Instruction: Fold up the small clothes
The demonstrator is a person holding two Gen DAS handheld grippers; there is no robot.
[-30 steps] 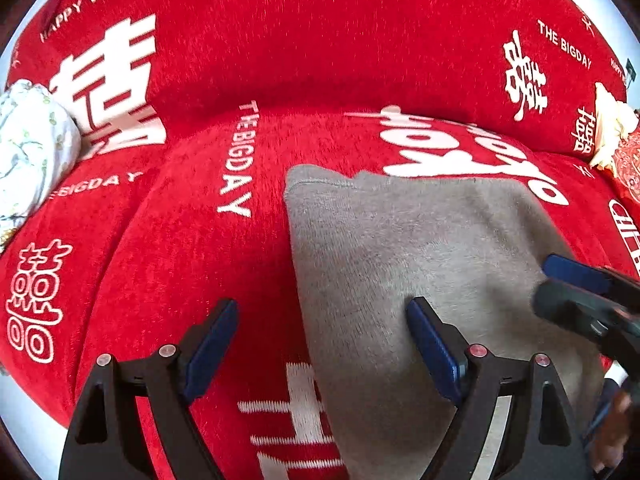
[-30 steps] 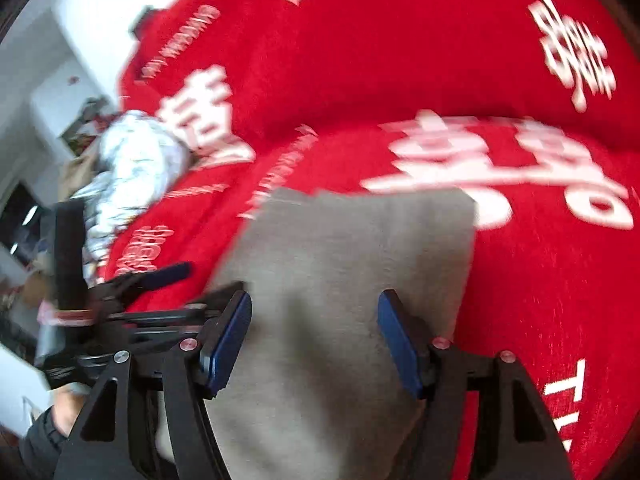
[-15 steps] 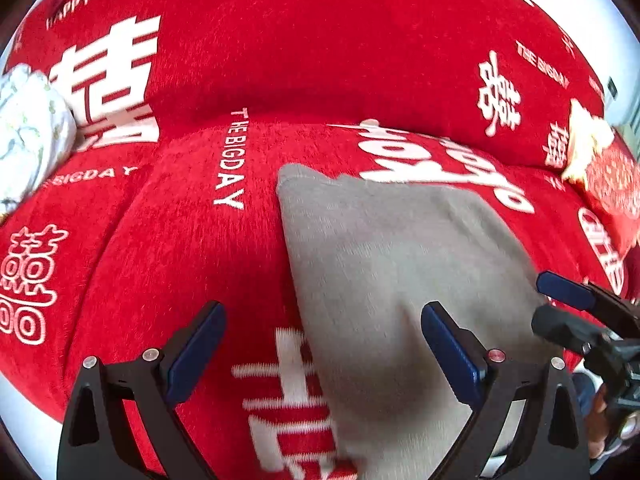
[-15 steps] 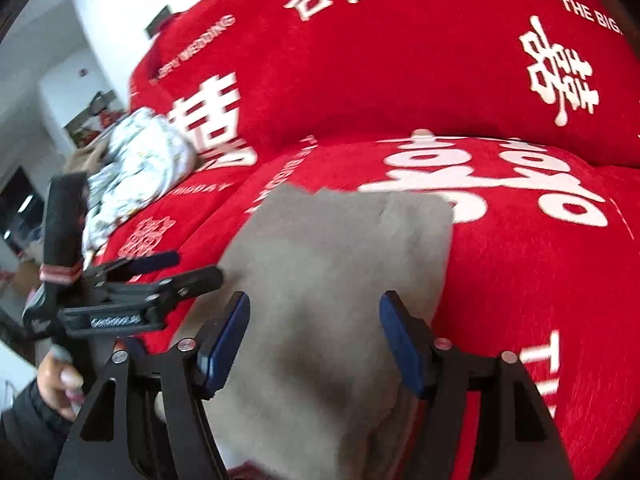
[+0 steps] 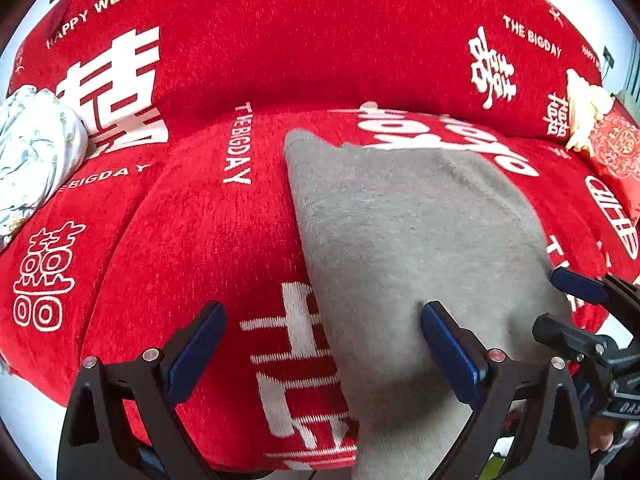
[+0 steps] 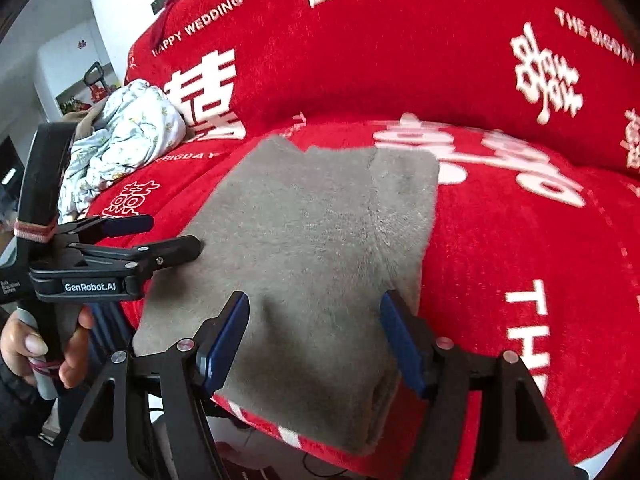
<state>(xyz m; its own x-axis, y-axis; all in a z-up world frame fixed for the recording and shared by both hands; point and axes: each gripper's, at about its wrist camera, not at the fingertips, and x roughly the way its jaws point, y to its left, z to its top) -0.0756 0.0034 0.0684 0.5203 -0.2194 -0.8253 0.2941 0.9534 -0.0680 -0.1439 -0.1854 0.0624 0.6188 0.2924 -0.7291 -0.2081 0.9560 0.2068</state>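
Observation:
A grey fleece garment (image 5: 404, 240) lies flat on the red sofa seat (image 5: 192, 232), its near end hanging over the front edge; it also shows in the right wrist view (image 6: 320, 248). My left gripper (image 5: 324, 352) is open and empty, hovering over the garment's left edge near the front. It also shows in the right wrist view (image 6: 164, 236) at the garment's left side. My right gripper (image 6: 312, 340) is open and empty above the garment's near end. It also shows in the left wrist view (image 5: 568, 308) at the right.
A crumpled white floral cloth (image 5: 32, 156) lies at the sofa's left end, also in the right wrist view (image 6: 124, 140). A red and cream cushion (image 5: 604, 140) sits at the right end. The red backrest (image 5: 320, 40) rises behind. The seat's front edge is close below.
Both grippers have pulled back toward the front edge of the seat and stayed open. The grey garment lies as before.

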